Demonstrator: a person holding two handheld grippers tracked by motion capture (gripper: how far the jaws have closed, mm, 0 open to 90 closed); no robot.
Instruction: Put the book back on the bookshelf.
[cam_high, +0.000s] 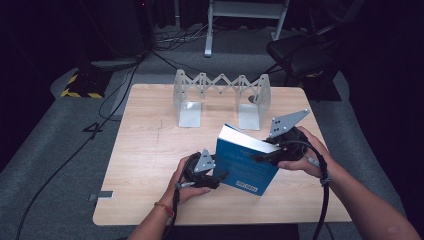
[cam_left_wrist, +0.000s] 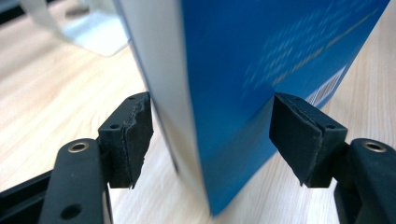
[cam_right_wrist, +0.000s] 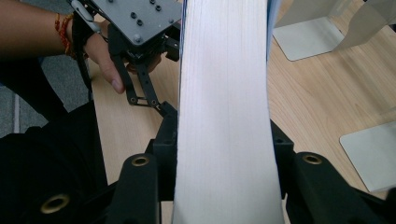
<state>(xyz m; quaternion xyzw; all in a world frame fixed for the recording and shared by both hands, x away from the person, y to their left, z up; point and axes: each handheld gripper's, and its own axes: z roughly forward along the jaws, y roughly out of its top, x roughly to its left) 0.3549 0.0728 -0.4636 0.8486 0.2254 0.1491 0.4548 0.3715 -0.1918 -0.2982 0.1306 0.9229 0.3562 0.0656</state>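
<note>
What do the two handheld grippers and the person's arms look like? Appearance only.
Both the left gripper and the right gripper are black, with black jaws, brass-coloured pivot rivets and a grey three-cornered plate with dark screw holes on top. A black cable trails from each. The forearms are bare; a red-orange thread band circles the left wrist.
</note>
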